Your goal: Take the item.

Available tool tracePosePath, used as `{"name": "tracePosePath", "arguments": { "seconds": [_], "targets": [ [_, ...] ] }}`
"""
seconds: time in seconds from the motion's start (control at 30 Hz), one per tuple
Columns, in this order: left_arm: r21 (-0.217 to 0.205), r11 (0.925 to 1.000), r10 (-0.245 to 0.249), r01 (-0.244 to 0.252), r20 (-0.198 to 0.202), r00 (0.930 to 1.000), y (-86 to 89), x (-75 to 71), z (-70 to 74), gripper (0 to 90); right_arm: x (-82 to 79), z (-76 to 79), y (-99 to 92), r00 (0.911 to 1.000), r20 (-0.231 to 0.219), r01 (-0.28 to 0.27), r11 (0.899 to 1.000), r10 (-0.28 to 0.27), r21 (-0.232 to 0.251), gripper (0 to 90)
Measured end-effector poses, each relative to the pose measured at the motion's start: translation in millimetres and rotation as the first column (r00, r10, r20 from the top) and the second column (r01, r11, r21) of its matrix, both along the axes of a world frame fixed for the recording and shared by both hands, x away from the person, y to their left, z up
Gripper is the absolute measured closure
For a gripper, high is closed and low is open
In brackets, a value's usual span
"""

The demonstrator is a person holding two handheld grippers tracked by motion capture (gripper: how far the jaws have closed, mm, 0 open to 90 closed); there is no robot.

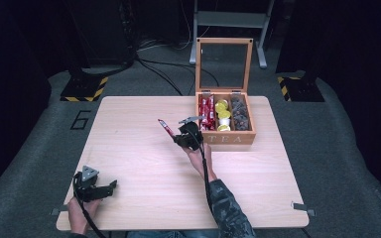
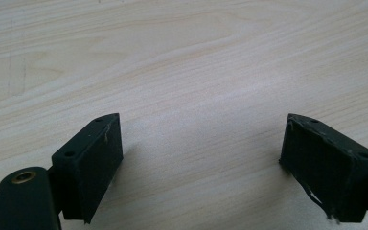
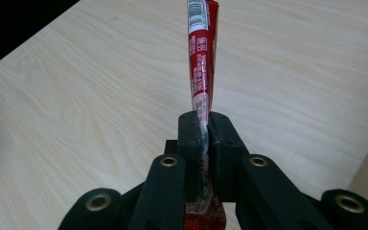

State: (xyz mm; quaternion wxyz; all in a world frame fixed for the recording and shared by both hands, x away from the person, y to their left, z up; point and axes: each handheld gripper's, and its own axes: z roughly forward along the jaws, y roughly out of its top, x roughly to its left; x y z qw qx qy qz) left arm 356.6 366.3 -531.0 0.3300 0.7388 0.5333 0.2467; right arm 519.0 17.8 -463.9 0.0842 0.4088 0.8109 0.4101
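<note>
Right tool is clamped on a red sachet, looks light and floppy, so gripping its end works. Left tool sits apart.

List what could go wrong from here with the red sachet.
1. The right gripper pinches the sachet near one end, so the long free part may swing or slip out.
2. The tea box stands close beside that hand, so a sideways move could knock it.
</note>
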Motion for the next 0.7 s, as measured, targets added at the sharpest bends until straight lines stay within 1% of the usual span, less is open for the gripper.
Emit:
{"name": "tracePosePath", "arguments": {
  "seconds": [0.07,0.1,0.17,0.2,0.27,0.3,0.37,0.4,0.43,0.5,0.53,0.57,0.63,0.7],
  "targets": [
    [0.0,1.0,0.0,0.0,0.001,1.0,0.0,0.0,0.0,14.1,-0.2,-4.9,3.4,0.9998,-0.018,0.002,1.0,-0.002,-0.004,84.6],
    [0.0,1.0,0.0,0.0,0.001,1.0,-0.1,0.0,0.0,14.1,0.4,-7.1,4.6,0.9998,-0.021,-0.007,1.0,0.007,-0.007,84.7],
    [0.0,1.0,0.0,0.0,0.001,1.0,-0.1,0.0,-0.1,14.1,0.9,-11.0,6.6,0.9997,-0.024,-0.008,1.0,0.008,-0.02,84.6],
    [0.0,1.0,0.0,0.0,0.001,1.0,-0.1,0.0,-0.1,14.1,0.3,-12.5,8.1,0.999,-0.045,0.0,1.0,-0.001,-0.024,84.6],
    [0.0,1.0,0.0,0.0,0.001,1.0,0.0,0.0,0.0,14.1,1.9,-18.3,9.4,0.9992,-0.038,-0.011,0.999,0.009,-0.036,84.6],
    [0.0,1.0,0.0,0.0,0.0,1.0,0.0,0.0,0.0,14.1,1.3,-19.3,10.4,0.9987,-0.05,0.001,0.999,-0.003,-0.038,84.5],
    [0.0,1.0,0.0,0.0,0.001,1.0,-0.1,0.0,-0.1,14.1,2.3,-23.1,10.9,0.9988,-0.05,-0.008,0.999,0.005,-0.046,84.5],
    [0.0,1.0,0.0,0.0,0.001,1.0,-0.1,0.0,-0.1,14.1,2.4,-24.4,11.0,0.9984,-0.055,-0.01,0.999,0.007,-0.051,84.5],
    [-0.001,1.0,0.001,-0.001,0.002,1.0,-0.1,0.0,-0.1,14.1,1.9,-25.6,11.7,0.9975,-0.071,-0.009,0.998,0.005,-0.057,84.5],
    [-0.001,1.0,0.001,-0.001,0.001,1.0,-0.1,0.0,-0.1,14.1,2.7,-27.5,12.5,0.9983,-0.058,-0.012,0.998,0.008,-0.068,84.4],
    [0.0,1.0,0.001,-0.001,0.002,1.0,-0.2,-0.1,-0.1,14.1,2.5,-27.8,13.1,0.9981,-0.059,-0.017,0.997,0.013,-0.072,84.4],
    [0.0,1.0,0.001,-0.001,0.002,1.0,-0.2,-0.1,-0.1,14.1,1.7,-27.9,14.3,0.9978,-0.066,-0.011,0.997,0.006,-0.075,84.4],
    [0.0,1.0,0.001,-0.001,0.001,1.0,-0.2,-0.1,0.0,14.1,2.4,-29.5,15.1,0.9983,-0.055,-0.023,0.996,0.018,-0.087,84.3],
    [0.001,1.0,0.001,-0.001,0.001,1.0,-0.2,-0.1,0.0,14.1,2.3,-30.8,16.3,0.9977,-0.065,-0.026,0.996,0.02,-0.091,84.2]
  ]
}}
